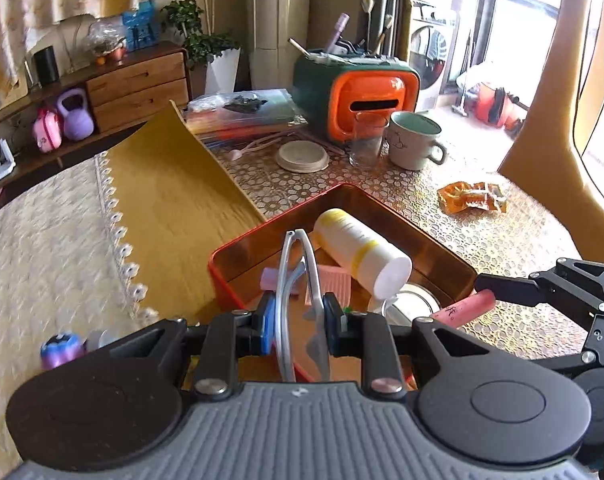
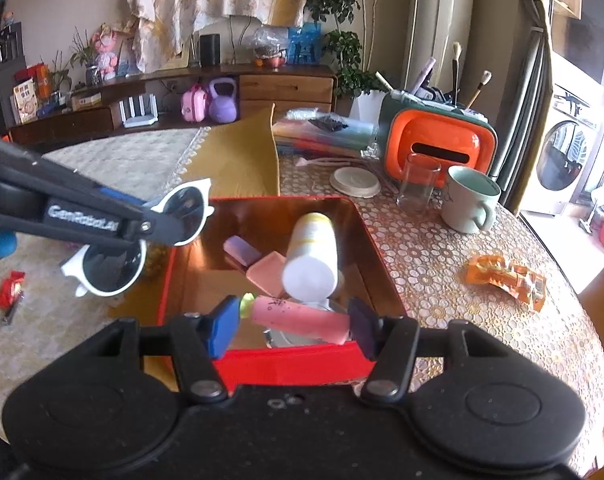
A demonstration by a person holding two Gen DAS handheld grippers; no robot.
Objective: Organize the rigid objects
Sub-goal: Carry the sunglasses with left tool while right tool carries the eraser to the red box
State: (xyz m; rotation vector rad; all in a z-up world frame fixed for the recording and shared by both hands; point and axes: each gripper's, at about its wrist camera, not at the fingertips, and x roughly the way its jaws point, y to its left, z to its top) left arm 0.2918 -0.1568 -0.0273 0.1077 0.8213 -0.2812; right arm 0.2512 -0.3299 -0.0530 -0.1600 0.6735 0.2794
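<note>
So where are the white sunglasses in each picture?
Left wrist view: bottom centre, the white sunglasses seen edge-on, pinched in the left tongs over the red box.
Right wrist view: at the left, the white sunglasses held by the left tongs, beside the red box.
Shared landmark: the white bottle lying in the box.

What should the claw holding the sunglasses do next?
Probably carry the white sunglasses over the red box and let go. The left claw grips them beside its edge, and the box already holds a white bottle.
</note>
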